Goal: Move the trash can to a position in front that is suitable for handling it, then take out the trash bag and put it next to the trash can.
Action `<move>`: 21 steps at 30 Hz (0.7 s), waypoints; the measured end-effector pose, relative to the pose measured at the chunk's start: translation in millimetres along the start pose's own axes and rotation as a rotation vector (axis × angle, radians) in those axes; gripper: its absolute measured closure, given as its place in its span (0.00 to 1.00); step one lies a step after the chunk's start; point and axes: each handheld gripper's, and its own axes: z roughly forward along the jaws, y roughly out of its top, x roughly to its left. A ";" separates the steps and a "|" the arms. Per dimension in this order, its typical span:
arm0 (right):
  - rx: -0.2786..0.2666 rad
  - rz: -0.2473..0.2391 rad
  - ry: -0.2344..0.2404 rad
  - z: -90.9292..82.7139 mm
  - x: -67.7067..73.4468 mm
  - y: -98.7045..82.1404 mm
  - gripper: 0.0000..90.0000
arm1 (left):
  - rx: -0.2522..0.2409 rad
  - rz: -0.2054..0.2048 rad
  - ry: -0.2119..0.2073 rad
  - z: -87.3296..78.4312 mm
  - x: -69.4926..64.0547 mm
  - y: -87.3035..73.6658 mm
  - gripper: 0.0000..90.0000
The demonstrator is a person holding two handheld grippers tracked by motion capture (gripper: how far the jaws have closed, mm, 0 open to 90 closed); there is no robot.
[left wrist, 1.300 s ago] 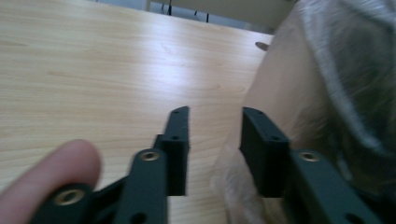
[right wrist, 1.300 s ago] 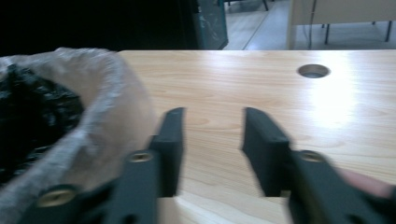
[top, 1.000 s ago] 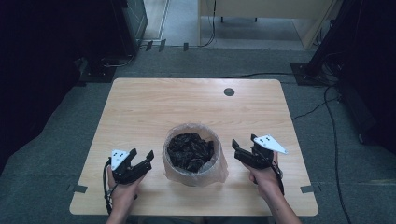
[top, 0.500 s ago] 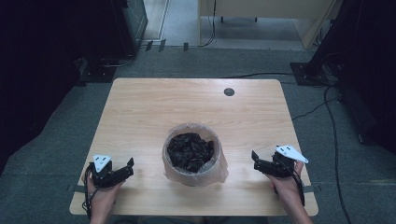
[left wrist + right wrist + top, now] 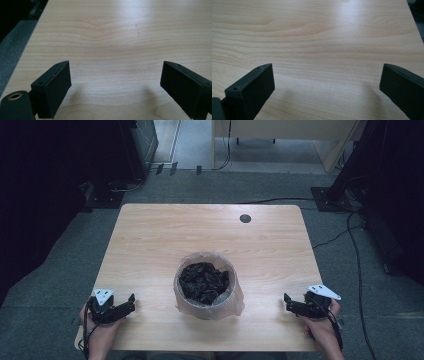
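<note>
Left gripper point(image 5: 131, 301) low at the near left corner of the table point(image 5: 150, 235), jaws spread wide with bare wood between them, having just been opening; tips turned rightward toward the bin. Seen close in the left gripper view point(image 5: 115, 82): two black pads well apart, soft shadows on the grain beneath, nothing between. Held in the left hand point(image 5: 102, 337), grey three-cornered plate on top. Right gripper point(image 5: 287, 301) at the near right edge, mirroring the other, jaws likewise wide and just finished opening, empty, tips turned leftward. In the right gripper view point(image 5: 327, 85), again pale wood alone between the two dark pads. Gripped by the right hand point(image 5: 322, 330), cable trailing along the wrist. Between the two, well apart from each, a small round bin point(image 5: 206, 292) lined with a clear plastic bag, standing upright near the middle of the near half of the table, full of crumpled dark material point(image 5: 204, 281). Further off, a small dark round spot point(image 5: 245, 218) close to the far edge. Beyond the table, grey carpet point(image 5: 200, 180) with black cables point(image 5: 350, 235) running off to the right.
</note>
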 end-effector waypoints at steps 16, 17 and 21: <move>0.073 -0.035 -0.050 7.9 2.1 1.2 0.00 | 0.053 0.005 -0.025 4.4 -3.5 1.3 0.10; 0.073 -0.035 -0.050 8.0 2.1 1.3 0.00 | 0.049 0.010 -0.019 3.9 -4.2 0.9 0.11; 0.074 -0.034 -0.050 8.2 2.3 1.6 0.00 | 0.009 0.107 0.048 0.1 -13.4 -0.4 0.14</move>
